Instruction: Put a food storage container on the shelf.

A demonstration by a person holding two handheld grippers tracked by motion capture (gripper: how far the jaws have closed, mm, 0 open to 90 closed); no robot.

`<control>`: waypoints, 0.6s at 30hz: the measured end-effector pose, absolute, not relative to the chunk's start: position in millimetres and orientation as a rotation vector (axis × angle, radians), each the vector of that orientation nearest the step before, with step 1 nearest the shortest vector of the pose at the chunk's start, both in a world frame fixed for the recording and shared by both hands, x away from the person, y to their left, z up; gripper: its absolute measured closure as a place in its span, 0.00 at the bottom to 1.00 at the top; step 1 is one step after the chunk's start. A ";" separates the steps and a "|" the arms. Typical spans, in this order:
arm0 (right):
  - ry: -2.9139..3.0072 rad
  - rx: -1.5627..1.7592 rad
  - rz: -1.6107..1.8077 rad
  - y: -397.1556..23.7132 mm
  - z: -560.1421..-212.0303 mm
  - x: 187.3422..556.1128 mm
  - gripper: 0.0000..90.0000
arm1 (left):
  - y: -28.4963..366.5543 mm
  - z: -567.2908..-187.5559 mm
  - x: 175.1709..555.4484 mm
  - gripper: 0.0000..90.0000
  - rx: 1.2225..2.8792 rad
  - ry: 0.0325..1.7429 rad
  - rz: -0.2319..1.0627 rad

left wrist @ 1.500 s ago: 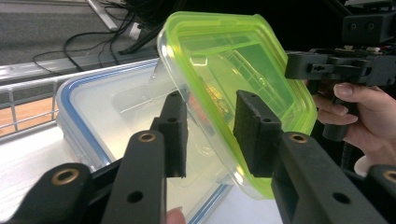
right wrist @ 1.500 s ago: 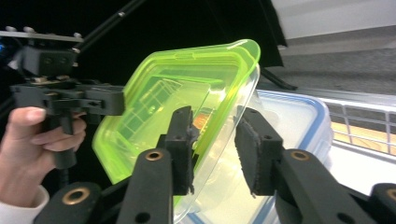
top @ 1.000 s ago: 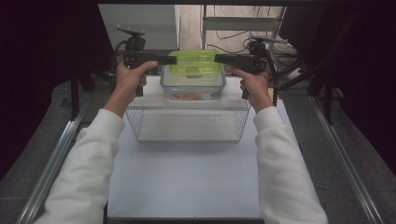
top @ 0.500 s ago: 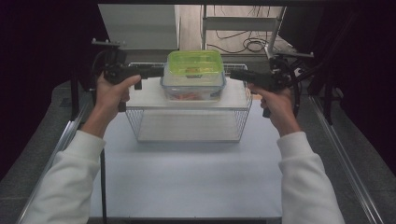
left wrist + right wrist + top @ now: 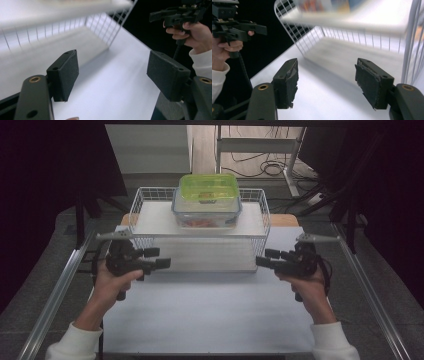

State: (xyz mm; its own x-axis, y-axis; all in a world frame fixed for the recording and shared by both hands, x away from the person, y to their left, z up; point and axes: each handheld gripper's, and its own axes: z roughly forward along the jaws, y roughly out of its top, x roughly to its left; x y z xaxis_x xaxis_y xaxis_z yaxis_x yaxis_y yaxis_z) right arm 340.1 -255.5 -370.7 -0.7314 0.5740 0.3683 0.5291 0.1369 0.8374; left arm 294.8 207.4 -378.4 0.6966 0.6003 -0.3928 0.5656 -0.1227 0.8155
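Nearest, two white-sleeved forearms reach over the white table [image 5: 210,315]. Left gripper [image 5: 161,259] and right gripper [image 5: 266,258] point inward at each other, level, well apart, both in front of the wire rack [image 5: 200,237]. Jaws of both have just been opening; each pair stands apart with nothing between the pads [image 5: 63,73] [image 5: 288,82]. Farther back, the green-lidded container [image 5: 207,200] sits on the rack's top shelf, clear of both grippers.
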 end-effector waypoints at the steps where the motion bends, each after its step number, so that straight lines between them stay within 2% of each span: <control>1: 2.339 1.133 1.690 -256.5 -377.1 337.4 0.39 | 206.7 -385.3 292.0 0.28 1.791 0.933 0.033; 7: 2.344 1.150 1.693 -259.7 -403.2 326.8 0.37 | 205.1 -409.5 283.5 0.26 1.824 0.950 0.038; 18: 2.352 1.156 1.658 -263.1 -410.6 324.8 0.34 | 205.7 -421.7 284.5 0.26 1.844 0.964 0.043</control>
